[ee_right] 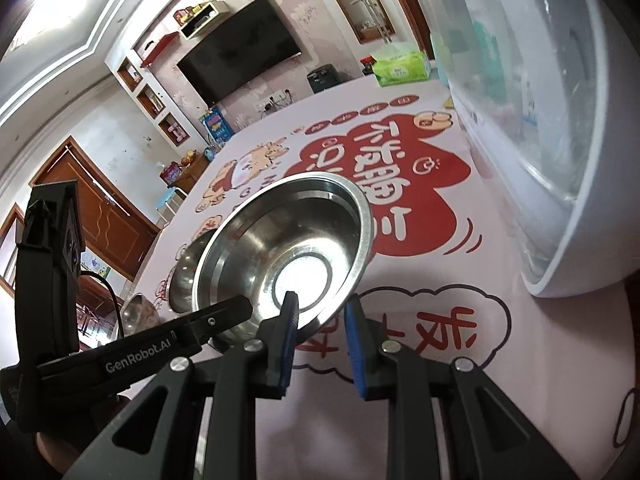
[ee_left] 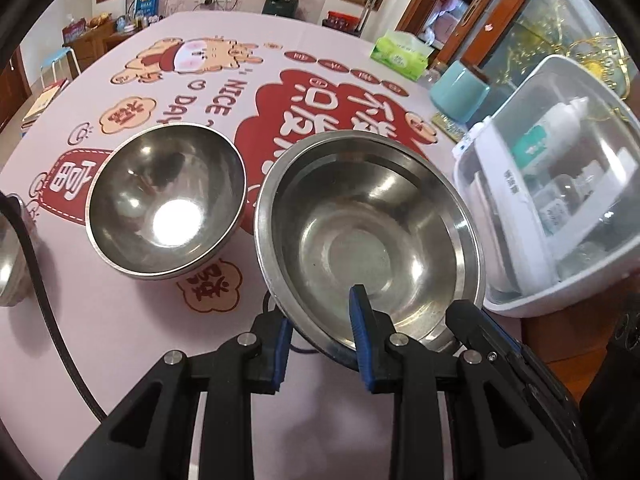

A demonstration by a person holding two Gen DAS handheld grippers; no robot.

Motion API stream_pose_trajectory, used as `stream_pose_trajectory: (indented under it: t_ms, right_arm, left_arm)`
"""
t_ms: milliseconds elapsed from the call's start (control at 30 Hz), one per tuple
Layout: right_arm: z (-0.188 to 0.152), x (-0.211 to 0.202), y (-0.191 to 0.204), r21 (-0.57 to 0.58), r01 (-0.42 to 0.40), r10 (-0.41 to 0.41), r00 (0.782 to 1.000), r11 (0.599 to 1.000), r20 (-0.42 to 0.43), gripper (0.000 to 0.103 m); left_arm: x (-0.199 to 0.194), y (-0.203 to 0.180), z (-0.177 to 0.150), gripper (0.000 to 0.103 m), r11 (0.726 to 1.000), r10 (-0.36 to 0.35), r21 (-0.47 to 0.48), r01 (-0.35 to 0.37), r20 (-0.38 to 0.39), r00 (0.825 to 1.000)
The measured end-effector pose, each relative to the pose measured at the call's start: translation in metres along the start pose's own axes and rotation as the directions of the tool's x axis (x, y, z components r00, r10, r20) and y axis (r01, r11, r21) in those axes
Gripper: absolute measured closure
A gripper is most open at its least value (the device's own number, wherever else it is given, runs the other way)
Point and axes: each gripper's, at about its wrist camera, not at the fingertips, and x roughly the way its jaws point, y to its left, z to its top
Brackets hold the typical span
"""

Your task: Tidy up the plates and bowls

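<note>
A large steel bowl [ee_left: 368, 236] hangs tilted just above the pink printed tablecloth [ee_left: 120, 340], gripped from two sides. My left gripper [ee_left: 320, 312] is shut on its near rim, one blue pad inside and one outside. My right gripper [ee_right: 321, 300] is shut on the rim of the same bowl [ee_right: 288, 240]; it shows in the left wrist view as a black finger [ee_left: 476, 320] at the bowl's right. A smaller steel bowl [ee_left: 166, 200] rests on the cloth to the left. A third steel bowl [ee_left: 10, 256] is cut off at the far left edge.
A white container with a clear domed lid [ee_left: 560, 208] stands close on the right, holding bottles. Behind it sit a teal cup [ee_left: 460, 92] and a green tissue pack [ee_left: 400, 56]. A black cable [ee_left: 40, 280] crosses the cloth on the left.
</note>
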Motion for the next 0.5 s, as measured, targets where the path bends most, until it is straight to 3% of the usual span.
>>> stream_pose_trajectory:
  t_ms: [500]
  right_arm:
    - [-0.023,-0.05,0.056,-0.099,-0.032,0.037,0.998,0.995,0.049,0.08]
  left_arm:
    - [-0.081,0.027,-0.037,0.077,1.0,-0.018,-0.024,0.02,0.099,0.995]
